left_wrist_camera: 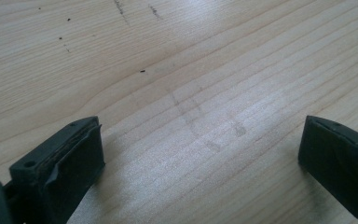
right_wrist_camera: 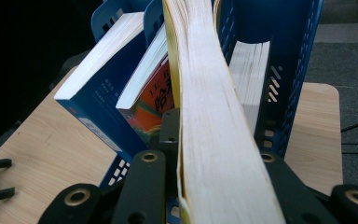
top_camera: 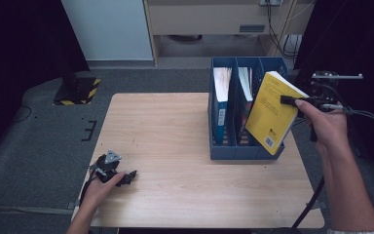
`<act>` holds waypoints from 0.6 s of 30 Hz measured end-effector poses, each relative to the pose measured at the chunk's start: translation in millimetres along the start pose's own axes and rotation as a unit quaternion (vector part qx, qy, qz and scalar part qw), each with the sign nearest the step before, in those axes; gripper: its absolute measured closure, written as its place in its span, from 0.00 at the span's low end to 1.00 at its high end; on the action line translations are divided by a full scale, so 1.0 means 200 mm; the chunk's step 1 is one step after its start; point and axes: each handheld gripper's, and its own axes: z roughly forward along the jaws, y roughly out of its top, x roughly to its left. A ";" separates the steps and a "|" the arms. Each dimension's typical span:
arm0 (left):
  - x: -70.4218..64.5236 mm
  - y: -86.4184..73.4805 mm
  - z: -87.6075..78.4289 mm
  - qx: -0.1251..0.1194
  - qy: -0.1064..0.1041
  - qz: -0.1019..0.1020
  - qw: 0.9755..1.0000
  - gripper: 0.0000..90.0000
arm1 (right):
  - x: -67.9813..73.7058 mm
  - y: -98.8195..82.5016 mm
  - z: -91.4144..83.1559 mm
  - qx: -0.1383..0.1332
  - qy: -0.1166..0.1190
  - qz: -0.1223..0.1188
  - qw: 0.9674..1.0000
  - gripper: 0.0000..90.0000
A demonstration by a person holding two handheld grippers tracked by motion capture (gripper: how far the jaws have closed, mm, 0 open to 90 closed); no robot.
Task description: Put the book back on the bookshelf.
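My right gripper [top_camera: 288, 101] is shut on the upper edge of a yellow book [top_camera: 272, 112], which hangs tilted over the right end of a blue three-slot file rack [top_camera: 243, 152]. In the right gripper view the yellow book's [right_wrist_camera: 214, 116] page edge runs up between my black jaws. Whether its lower corner rests on the rack I cannot tell. A blue book [top_camera: 220, 112] stands in the left slot and an orange-covered book [right_wrist_camera: 154, 98] in the middle one. My left gripper [top_camera: 129, 176] rests open on the wooden table [top_camera: 175, 136], with bare wood between its fingers [left_wrist_camera: 81, 149].
The rack [right_wrist_camera: 298, 70] stands on the table's right half, reaching its far edge. Another book's white pages [right_wrist_camera: 251, 74] show inside the rack. Dark floor surrounds the table, with a yellow-and-black striped stand base [top_camera: 78, 90] at the far left.
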 end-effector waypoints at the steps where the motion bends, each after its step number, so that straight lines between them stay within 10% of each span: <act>1: 0.00 0.00 0.00 0.000 0.000 0.000 1.000 0.00 | 0.00 0.00 0.00 0.001 -0.001 0.000 1.000 0.84; 18: 0.00 0.00 0.00 0.001 0.000 0.001 1.000 0.00 | 0.10 0.08 0.17 -0.010 -0.034 0.008 0.999 0.84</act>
